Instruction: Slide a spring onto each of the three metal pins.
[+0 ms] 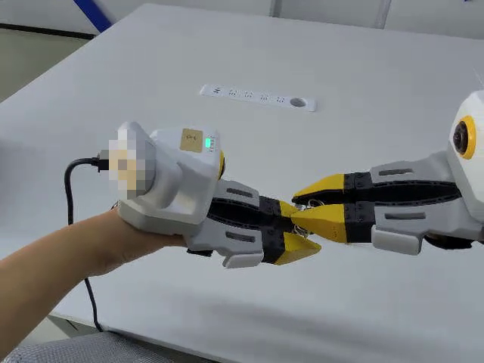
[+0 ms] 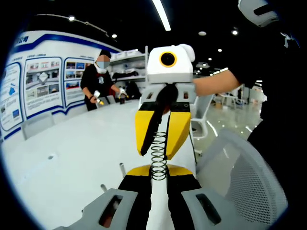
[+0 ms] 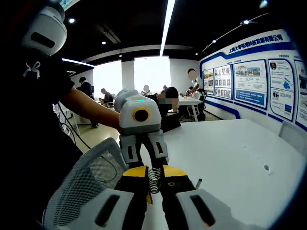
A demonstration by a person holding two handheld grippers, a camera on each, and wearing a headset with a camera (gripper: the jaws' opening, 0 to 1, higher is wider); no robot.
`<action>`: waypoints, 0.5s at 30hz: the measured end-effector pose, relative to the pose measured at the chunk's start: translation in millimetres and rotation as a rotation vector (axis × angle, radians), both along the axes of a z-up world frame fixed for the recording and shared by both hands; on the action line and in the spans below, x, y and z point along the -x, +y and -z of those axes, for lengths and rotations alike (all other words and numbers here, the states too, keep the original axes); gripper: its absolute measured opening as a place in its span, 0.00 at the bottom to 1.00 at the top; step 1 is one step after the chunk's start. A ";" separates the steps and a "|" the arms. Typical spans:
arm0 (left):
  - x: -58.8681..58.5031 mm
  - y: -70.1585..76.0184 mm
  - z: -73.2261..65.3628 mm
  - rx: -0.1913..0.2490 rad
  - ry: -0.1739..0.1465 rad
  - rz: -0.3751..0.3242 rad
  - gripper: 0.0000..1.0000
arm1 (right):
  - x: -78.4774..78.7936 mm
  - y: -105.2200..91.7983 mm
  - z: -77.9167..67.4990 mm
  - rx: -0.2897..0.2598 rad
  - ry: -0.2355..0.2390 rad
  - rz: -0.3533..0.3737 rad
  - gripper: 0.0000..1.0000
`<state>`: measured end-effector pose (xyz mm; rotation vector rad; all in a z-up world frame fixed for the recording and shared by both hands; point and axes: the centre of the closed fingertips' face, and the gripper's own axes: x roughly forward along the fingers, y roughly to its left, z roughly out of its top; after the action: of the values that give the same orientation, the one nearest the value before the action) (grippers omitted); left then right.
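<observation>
The thin coiled steel spring point(image 2: 159, 153) is seen at lower centre of the left gripper view (above the white desk point(image 1: 227, 60)). It is clenched in the left hand-held gripper point(image 2: 158, 171) and bracketed by the right hand-held gripper point(image 3: 153, 175), whose grip cannot be told. The coils are best kept straight and uncrushed.

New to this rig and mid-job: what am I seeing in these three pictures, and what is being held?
There is no robot: a person holds a handheld gripper in each hand. The head view, from their headset, looks down on the left gripper and right gripper meeting tip to tip above a white table, where a power strip lies. The other two pictures come from cameras riding on each gripper, each facing the other one. A spring runs between them: the left jaws close on one end; the right jaws flank the other, grip uncertain.
</observation>
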<state>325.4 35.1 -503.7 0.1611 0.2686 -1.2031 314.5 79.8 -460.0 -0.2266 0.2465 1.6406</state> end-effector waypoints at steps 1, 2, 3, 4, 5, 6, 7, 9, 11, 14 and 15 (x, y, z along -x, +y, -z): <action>-1.3 1.2 1.1 0.000 0.002 -0.008 0.10 | -1.9 -0.2 1.3 0.007 -0.003 0.011 0.11; -2.1 2.0 1.7 0.005 0.014 -0.015 0.10 | -2.4 -0.2 1.9 0.009 0.000 0.015 0.11; -2.1 2.2 1.7 0.012 0.026 -0.018 0.11 | -2.8 -0.1 2.0 0.009 0.004 0.017 0.11; -1.6 1.6 0.3 0.027 0.033 -0.019 0.12 | -3.2 0.5 1.1 0.002 0.012 0.022 0.11; -2.3 2.0 0.0 0.029 0.034 -0.023 0.12 | -3.7 0.8 0.6 0.000 0.012 0.025 0.11; -2.8 2.2 -0.2 0.028 0.031 -0.026 0.12 | -4.6 1.1 -0.2 -0.003 0.015 0.031 0.11; -3.5 3.0 0.0 0.023 0.025 -0.028 0.15 | -5.3 1.5 -1.0 -0.006 0.016 0.034 0.11; -4.8 5.6 3.0 0.008 0.040 -0.043 0.23 | -8.0 2.4 -4.5 -0.015 0.029 0.042 0.11; -7.4 9.6 3.4 -0.003 0.027 -0.058 0.30 | -12.4 2.7 -8.3 -0.017 0.018 0.050 0.11; -7.2 16.8 1.1 0.004 0.032 -0.071 0.33 | -21.6 0.5 -13.7 -0.017 0.000 0.071 0.11; -7.6 18.9 0.2 0.005 0.026 -0.077 0.35 | -24.3 -0.8 -14.7 -0.015 -0.003 0.078 0.11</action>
<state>333.1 53.9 -503.9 0.1300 0.2923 -1.1297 338.8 79.0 -445.3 -0.2058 0.2376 1.5643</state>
